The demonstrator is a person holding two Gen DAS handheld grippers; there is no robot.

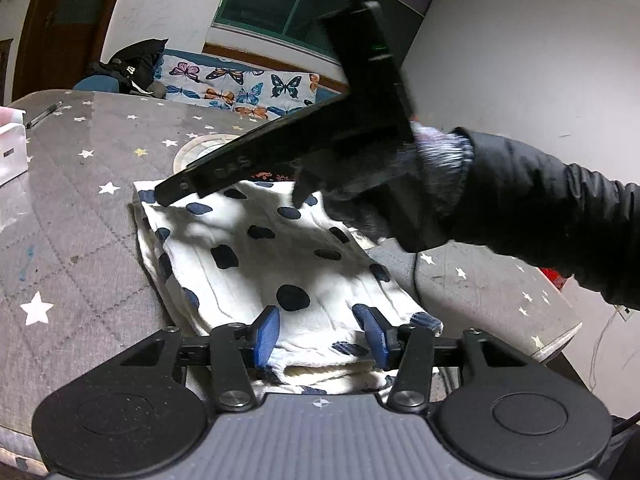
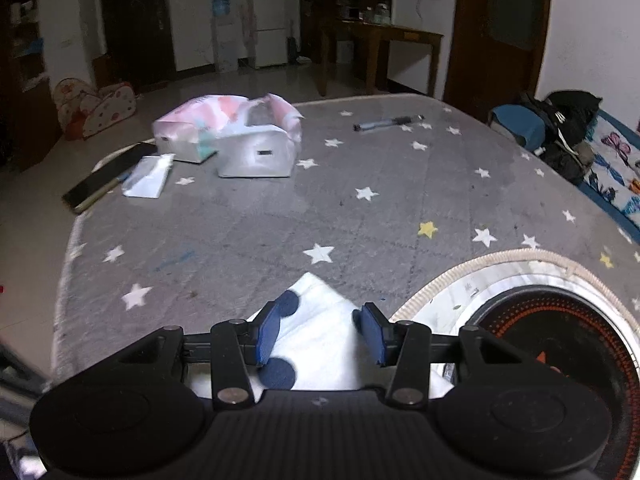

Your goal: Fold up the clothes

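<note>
A white cloth with dark blue spots lies folded on the grey star-patterned table cover. My left gripper stands open over the cloth's near edge; its blue pads sit apart on either side of the fabric without pinching it. My right gripper is open too, above the far corner of the cloth, with the fabric flat under the gap. In the left wrist view, one of the right gripper's black fingers rests at that far corner, held by a person's dark sleeve.
A round black hotplate with a pale rim sits right beside the cloth's corner. Farther off on the table are a white box, a pink tissue pack, a pen and a dark phone. The table's edge is on the right.
</note>
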